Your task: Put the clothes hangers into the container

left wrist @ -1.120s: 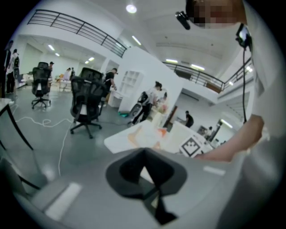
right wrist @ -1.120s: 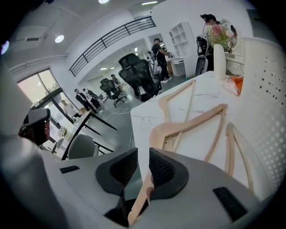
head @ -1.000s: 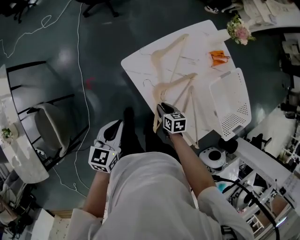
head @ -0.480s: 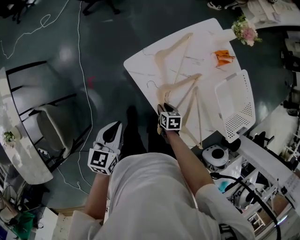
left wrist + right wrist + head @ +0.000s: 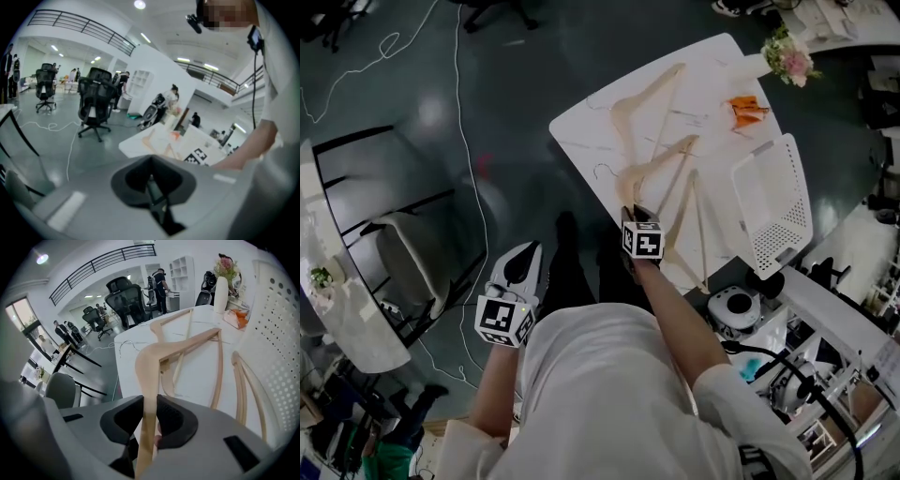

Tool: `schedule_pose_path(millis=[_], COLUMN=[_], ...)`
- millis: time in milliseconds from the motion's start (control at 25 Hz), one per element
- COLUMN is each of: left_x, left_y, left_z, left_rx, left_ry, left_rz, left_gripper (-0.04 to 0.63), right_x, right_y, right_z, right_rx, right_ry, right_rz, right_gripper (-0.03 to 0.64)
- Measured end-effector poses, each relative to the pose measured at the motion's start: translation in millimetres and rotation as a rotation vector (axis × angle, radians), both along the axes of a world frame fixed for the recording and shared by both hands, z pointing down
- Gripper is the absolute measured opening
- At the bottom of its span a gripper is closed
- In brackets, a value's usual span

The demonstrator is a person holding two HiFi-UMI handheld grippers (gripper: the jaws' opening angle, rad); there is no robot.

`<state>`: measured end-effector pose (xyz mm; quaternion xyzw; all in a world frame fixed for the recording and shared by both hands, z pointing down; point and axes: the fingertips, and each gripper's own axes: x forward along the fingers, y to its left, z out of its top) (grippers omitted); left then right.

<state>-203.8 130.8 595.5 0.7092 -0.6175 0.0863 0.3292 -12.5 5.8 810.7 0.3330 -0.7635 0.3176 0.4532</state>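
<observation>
Right tongs closing on the near arm of a wooden clothes hanger, pads against it. That hanger lies on the bench ahead of the tongs. White perforated basket to their right, a second hanger between. Left tongs closed and empty, held low and well off the bench.

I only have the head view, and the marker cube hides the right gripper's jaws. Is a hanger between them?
Observer: Yes. The right gripper view shows the jaws of the right gripper closing on one arm of a pale wooden clothes hanger, pads against it.
Operator: And the left gripper?
Observer: The left gripper view shows the left gripper with its jaws together and nothing between them.
</observation>
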Motion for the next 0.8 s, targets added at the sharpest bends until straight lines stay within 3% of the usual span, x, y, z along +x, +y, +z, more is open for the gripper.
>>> schedule_pose_path(millis=[360, 800], left_x=[23.8, 65.3], left_y=[-14.1, -20.6], left_z=[-19.8, -48.3], left_rx=[0.062, 0.135], left_ry=[-0.015, -0.041], left_rz=[0.047, 0.091], left_gripper=[0.000, 0.000], right_x=[8.2, 16.5], right_y=[-5.7, 13.8], right_z=[-56.7, -136.0], right_rx=[0.036, 0.013], right_ry=[-0.133, -0.305], right_rz=[-0.025, -0.174], right_gripper=[0.080, 0.080])
